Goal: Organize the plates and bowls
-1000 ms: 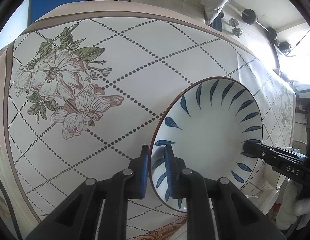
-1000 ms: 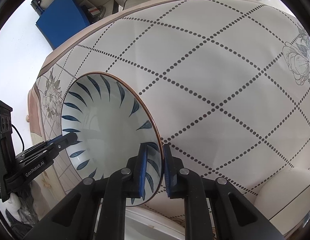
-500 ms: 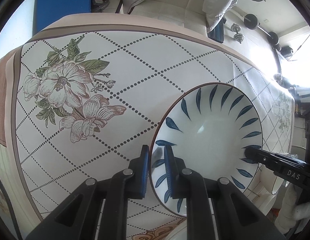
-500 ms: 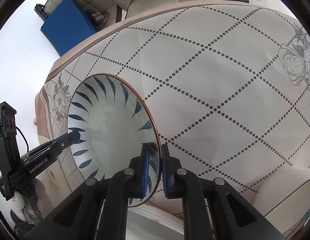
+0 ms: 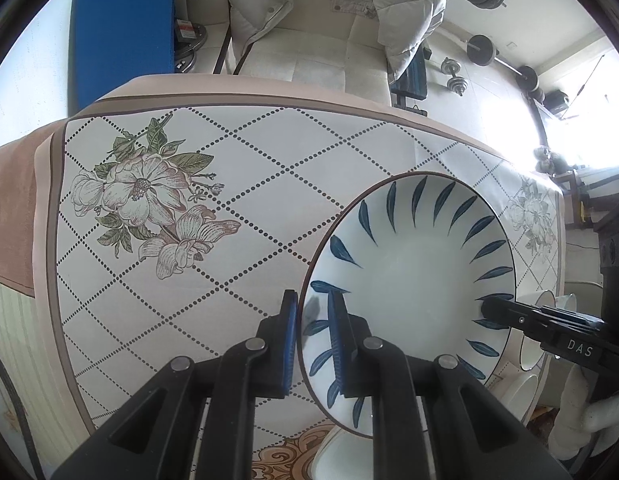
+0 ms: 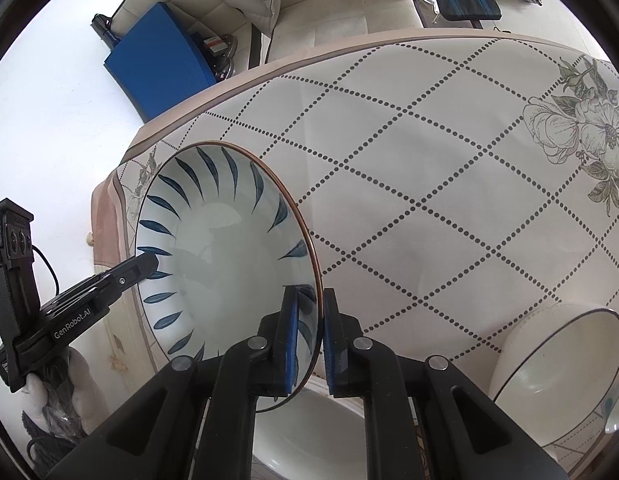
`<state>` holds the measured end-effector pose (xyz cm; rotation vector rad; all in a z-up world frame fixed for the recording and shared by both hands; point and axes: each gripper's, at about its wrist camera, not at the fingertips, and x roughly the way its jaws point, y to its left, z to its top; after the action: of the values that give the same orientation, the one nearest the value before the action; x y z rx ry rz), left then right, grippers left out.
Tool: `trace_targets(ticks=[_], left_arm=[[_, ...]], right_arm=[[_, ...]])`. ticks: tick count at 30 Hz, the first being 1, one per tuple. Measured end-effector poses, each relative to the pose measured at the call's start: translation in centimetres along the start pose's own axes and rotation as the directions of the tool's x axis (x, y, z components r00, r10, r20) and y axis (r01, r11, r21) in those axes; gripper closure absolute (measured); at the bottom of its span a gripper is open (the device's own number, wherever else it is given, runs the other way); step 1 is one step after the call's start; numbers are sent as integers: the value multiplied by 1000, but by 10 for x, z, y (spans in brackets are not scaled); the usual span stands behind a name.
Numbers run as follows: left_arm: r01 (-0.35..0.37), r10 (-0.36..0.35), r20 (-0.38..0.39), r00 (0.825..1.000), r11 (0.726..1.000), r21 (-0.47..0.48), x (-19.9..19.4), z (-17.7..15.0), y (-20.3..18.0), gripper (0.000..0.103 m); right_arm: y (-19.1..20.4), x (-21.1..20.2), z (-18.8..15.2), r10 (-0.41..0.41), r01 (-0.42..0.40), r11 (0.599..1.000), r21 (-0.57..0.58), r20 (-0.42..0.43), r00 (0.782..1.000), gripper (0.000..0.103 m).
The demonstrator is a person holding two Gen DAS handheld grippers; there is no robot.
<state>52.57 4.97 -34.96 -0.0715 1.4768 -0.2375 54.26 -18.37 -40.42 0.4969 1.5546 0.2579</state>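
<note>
Pinching the near-left rim of a blue-leaf plate [image 5: 413, 280], the left tool [image 5: 312, 336] holds it above the floral-cloth worktop [image 5: 229, 168]. Opposite, the right tool [image 6: 310, 332] grips the plate's right rim [image 6: 229, 248], blue pads either side. A white bowl [image 6: 557, 364] sits near-right.

White plate [image 5: 413, 280] with blue leaf strokes (thin brown rim); tablecloth [image 5: 189, 280] dotted-diamond, floral, beige-bordered.
</note>
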Motion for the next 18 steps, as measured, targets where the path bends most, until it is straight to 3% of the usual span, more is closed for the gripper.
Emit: trace_targets(ticks=[9, 18], left_arm=[[15, -16, 32, 999, 999, 49, -33, -32, -22, 90], [17, -20, 32, 999, 996, 92, -46, -78, -42, 90]], right_arm=[[2, -38, -36, 23, -22, 1000, -13, 35, 999, 91], [-9, -55, -94, 42, -42, 999, -10, 41, 998, 91]])
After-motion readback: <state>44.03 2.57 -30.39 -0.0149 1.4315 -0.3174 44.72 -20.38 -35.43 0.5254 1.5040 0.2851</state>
